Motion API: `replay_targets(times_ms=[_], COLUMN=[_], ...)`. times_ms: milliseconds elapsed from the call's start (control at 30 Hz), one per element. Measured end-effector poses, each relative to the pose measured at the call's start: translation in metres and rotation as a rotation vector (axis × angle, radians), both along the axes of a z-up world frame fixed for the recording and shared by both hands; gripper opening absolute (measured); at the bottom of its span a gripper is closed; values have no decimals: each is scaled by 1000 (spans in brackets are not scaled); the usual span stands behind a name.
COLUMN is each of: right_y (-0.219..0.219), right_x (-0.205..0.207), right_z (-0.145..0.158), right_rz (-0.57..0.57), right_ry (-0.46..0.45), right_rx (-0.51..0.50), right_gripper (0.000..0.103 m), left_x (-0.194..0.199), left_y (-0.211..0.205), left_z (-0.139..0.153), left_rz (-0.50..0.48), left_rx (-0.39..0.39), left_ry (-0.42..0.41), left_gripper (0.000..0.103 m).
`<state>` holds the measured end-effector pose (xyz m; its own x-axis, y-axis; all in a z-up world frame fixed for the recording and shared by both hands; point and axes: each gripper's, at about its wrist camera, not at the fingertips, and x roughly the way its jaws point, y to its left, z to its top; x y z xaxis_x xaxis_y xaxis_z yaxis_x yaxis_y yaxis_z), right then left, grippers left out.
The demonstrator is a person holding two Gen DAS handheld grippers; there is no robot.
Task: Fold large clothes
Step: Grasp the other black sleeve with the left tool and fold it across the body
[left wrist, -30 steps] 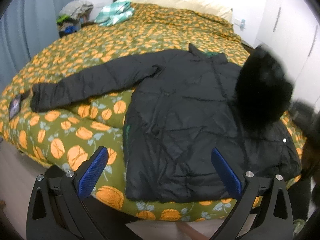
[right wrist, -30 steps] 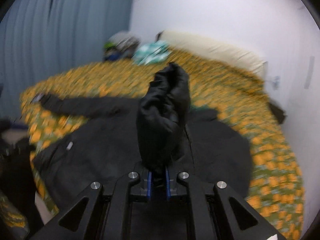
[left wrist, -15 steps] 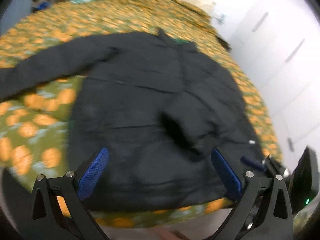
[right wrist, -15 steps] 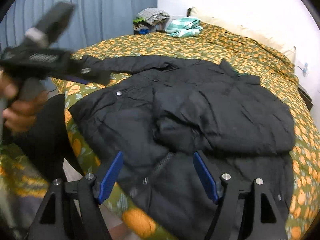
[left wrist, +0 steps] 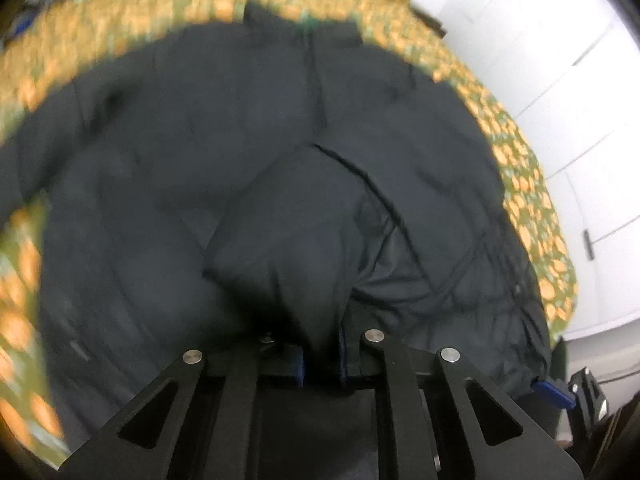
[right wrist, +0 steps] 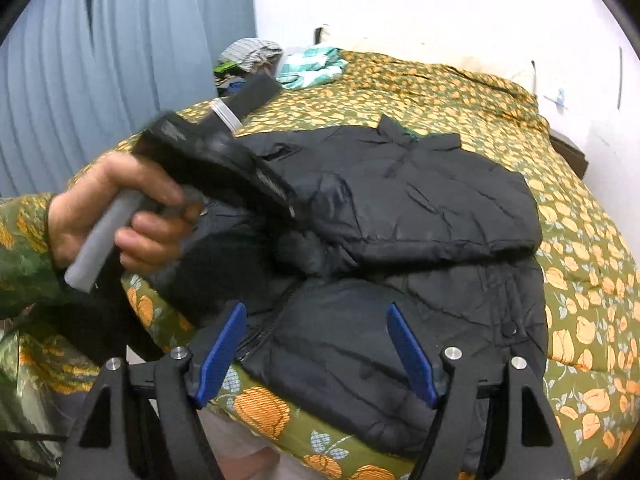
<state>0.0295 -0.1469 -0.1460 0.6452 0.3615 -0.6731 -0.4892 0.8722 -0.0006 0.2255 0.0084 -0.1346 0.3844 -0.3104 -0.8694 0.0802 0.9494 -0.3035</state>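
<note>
The black puffer jacket (right wrist: 400, 216) lies spread on the orange-flowered bedspread (right wrist: 460, 96), near the bed's front edge, with one sleeve folded across its chest; the left gripper (left wrist: 320, 364) has just closed, and its blue pads are pinched tight on a bunched fold of that jacket (the cloth rises straight out of the narrow gap). The right gripper (right wrist: 316, 352) stands wide apart above the jacket's lower hem, nothing between its blue fingers (right wrist: 222, 344); a bare hand (right wrist: 116, 216) in a patterned sleeve grips the left tool's handle.
</note>
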Motion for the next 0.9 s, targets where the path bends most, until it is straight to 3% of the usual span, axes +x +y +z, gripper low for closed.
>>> replay_targets(times_ms=[133,200,333,400,500,533,567,633,733,867,900], right_y=[-20,-30,-50,-60,-78,-81,-82,-82,-80,-70,-69], right_x=[24,43,98,127,194,211,226,268,309,344,346], right_z=[5,11,25,31,37,36,35,25,-3,-73,-80], right_rz=[-64,-95,-164,-209,-305,-318,-334,-366,-390,-376,-368], right_ry=[30,30,22,24,50,58,64,99,124,275,274], right_rx=[68,94,112,137,182,190,190,184,175,69,63], right_gripper=[75,75,75,74,74,68,56,48,48,48,48], left_x=[35,57,93,104,107,107,106,105,105,109,110], left_y=[40,66,101,111,116,115,115,112,120,127,126], left_z=[40,46,10,-13,-31,-36,-41,-52,-64,-75,-77], left_rz=[78,132,220,243,251,253,255,257,256,253,248], left_rx=[34,71,151,142,141,139,134,124,107,88,89], left_ry=[-111,-144,-97,-46,-36,-37,-34,-26,-26,-32,-38], left_gripper=[10,10,10,10,11,11,11,12,15,21,21])
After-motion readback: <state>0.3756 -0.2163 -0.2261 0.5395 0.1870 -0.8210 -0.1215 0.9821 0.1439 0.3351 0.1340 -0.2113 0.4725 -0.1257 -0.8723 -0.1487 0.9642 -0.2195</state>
